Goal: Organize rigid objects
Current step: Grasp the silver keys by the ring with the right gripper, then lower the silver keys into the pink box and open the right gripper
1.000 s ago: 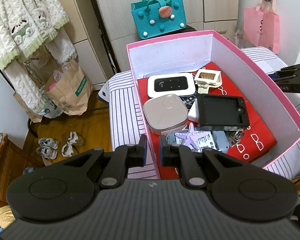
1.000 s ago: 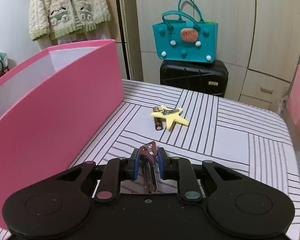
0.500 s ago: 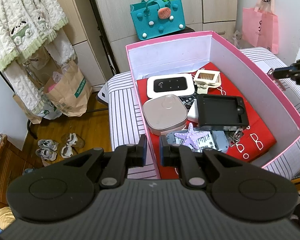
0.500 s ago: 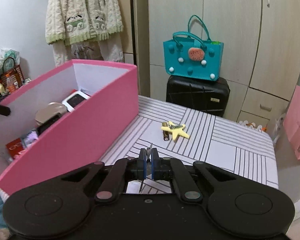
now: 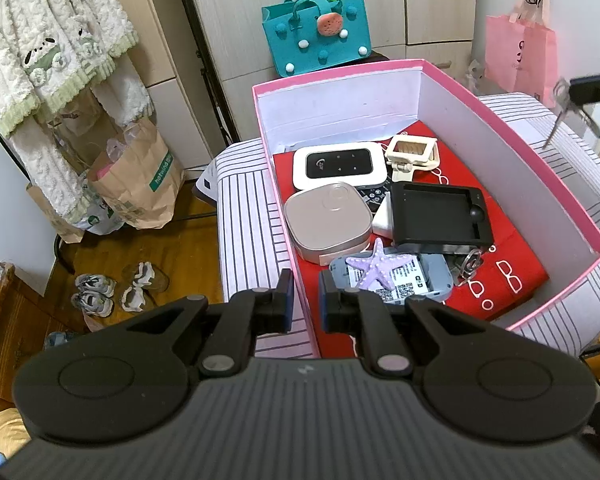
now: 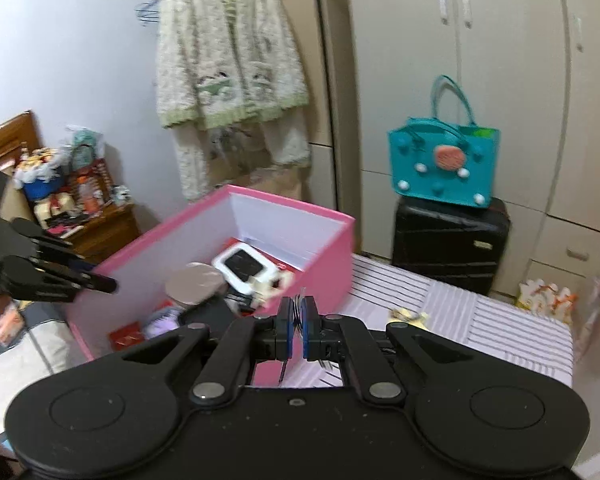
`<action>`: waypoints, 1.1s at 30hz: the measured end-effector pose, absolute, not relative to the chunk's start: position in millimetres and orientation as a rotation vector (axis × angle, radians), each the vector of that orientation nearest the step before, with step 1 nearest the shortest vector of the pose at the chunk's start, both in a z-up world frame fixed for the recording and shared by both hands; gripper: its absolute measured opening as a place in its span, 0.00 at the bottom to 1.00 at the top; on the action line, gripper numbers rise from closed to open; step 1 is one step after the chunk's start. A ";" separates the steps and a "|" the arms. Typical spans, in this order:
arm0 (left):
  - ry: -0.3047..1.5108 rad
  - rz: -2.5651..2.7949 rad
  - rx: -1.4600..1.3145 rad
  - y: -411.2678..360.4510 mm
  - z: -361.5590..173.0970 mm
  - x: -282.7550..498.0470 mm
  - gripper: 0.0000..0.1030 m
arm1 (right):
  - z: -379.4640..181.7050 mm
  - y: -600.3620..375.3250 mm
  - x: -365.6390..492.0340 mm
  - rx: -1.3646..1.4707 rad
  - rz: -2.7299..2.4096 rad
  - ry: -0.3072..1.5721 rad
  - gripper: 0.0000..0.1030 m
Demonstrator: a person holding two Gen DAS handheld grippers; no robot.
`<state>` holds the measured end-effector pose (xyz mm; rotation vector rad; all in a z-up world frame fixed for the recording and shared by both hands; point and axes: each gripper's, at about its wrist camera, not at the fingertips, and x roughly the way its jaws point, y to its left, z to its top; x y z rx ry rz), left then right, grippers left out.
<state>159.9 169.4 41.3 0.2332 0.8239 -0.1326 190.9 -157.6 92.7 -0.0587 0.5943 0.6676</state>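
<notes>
Devices and starfish (image 5: 374,266) inside pink box (image 5: 512,152).

A home bedroom: built-in wardrobe (image 6: 460,80), hanging knit cardigan (image 6: 228,64), black suitcase (image 6: 448,248), shoes on wooden floor (image 5: 112,288).

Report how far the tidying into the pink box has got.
Mostly done: the pink box already holds a white router, a silver case, a black tray, a purple starfish and more. In hand: the right hand-held gripper is shut on the keys, off the box's right side. Left: the yellow starfish on the striped surface. The left hand-held gripper clamps the box wall.
</notes>
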 end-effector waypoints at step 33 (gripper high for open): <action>0.831 -0.162 0.153 178.7 42.2 160.5 0.11 | 56.7 11.9 255.9 -0.228 1.023 0.777 0.05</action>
